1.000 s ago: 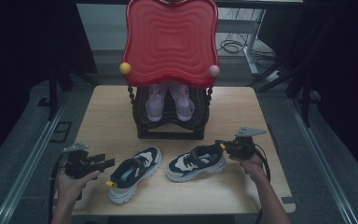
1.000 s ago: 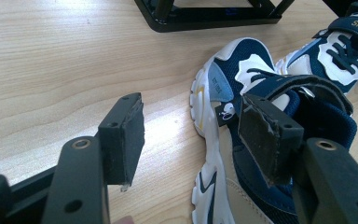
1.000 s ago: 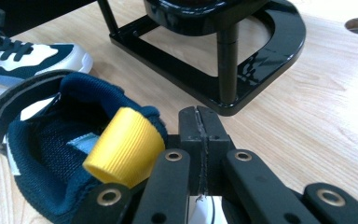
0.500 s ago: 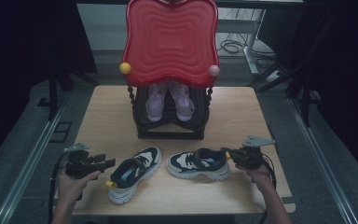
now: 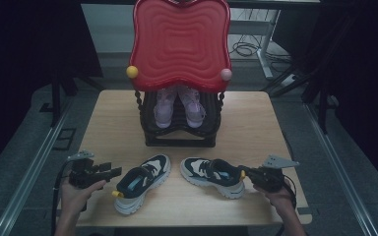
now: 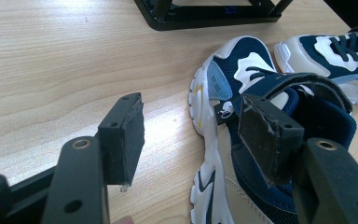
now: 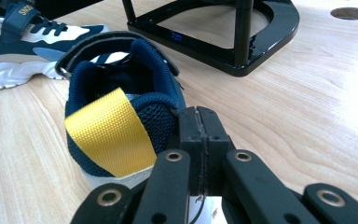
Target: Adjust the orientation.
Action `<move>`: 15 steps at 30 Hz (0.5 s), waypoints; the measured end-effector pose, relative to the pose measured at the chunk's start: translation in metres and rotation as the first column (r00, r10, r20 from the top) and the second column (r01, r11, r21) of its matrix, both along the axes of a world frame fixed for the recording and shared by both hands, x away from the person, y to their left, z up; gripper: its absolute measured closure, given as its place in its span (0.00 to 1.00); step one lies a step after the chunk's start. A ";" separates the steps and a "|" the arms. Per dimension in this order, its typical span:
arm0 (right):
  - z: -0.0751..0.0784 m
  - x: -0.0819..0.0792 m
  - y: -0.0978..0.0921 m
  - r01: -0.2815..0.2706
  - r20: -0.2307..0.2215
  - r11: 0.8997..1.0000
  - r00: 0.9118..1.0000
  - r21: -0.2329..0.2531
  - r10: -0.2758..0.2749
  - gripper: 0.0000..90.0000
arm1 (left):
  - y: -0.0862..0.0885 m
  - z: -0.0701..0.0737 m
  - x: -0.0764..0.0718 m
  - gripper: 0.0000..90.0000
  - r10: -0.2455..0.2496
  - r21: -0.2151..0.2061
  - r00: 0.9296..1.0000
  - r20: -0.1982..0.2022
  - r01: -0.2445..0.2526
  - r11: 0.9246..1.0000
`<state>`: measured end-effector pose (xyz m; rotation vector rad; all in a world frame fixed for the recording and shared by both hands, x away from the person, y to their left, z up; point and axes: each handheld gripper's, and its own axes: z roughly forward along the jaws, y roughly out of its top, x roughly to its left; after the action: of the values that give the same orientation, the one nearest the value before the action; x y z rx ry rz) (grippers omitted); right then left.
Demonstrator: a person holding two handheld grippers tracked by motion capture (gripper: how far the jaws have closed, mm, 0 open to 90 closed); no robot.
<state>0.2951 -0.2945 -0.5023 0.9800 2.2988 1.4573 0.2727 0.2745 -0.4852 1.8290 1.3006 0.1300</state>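
Where the high view looks down on the table (image 5: 275, 128), two navy shoes lie side by side before a black rack (image 5: 179, 140), the left gripper (image 5: 109, 172) just beside the left shoe (image 5: 142, 183) and the right gripper (image 5: 248, 173) at the heel of the right shoe (image 5: 211, 176). Left gripper view: jaws stand wide apart, empty, one pad (image 6: 268, 135) close against the shoe's collar. Right gripper view: jaws pressed together, gripping nothing that can be made out, just beside the heel with its yellow pull tab (image 7: 109, 133).

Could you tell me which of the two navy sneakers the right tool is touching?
The right sneaker, at its heel by the right tool; the left sneaker lies apart, beside the open left tool.
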 end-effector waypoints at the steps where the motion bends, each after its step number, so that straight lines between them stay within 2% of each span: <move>1: -0.001 -0.004 0.000 0.011 0.004 1.000 1.000 0.002 -0.011 1.00 | 0.000 0.000 0.000 0.45 0.000 0.000 1.000 0.000 0.000 1.000; 10: -0.002 -0.020 0.001 0.035 0.025 0.999 0.999 0.006 -0.035 0.99 | 0.000 0.000 -0.001 0.45 0.000 0.000 1.000 0.001 0.000 1.000; 15: 0.000 -0.032 0.004 0.055 0.034 0.998 0.998 -0.012 -0.055 0.99 | 0.002 0.001 -0.002 0.45 0.000 0.000 1.000 0.006 0.000 1.000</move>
<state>0.2632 -0.2902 -0.5027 0.9993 2.2365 1.4251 0.2712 0.2762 -0.4842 1.8274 1.2969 0.1354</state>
